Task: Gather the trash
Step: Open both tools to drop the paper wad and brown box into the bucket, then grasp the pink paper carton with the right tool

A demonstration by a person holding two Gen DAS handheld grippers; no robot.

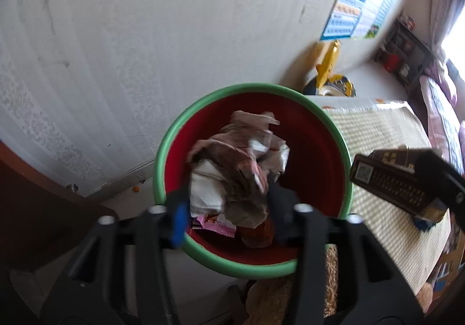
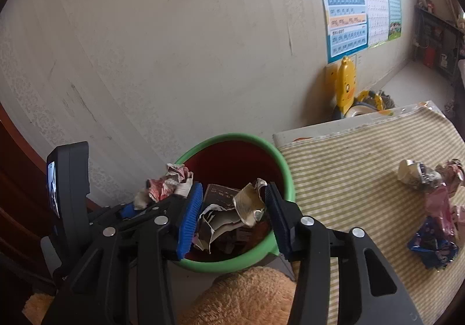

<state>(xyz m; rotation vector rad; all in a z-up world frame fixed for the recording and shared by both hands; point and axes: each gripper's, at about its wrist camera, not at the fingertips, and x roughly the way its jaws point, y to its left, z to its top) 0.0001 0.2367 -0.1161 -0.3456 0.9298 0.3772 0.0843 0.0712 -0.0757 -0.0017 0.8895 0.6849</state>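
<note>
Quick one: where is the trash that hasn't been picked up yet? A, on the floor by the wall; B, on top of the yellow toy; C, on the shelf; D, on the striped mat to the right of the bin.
D: crumpled wrappers lie on the striped mat, right of the bin.

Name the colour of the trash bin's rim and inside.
Green rim, red inside; clearest in the left wrist view.

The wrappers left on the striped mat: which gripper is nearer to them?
Right. The right gripper hangs over the bin beside the striped mat, where the wrappers lie; the left gripper is on the bin's far side.
</note>
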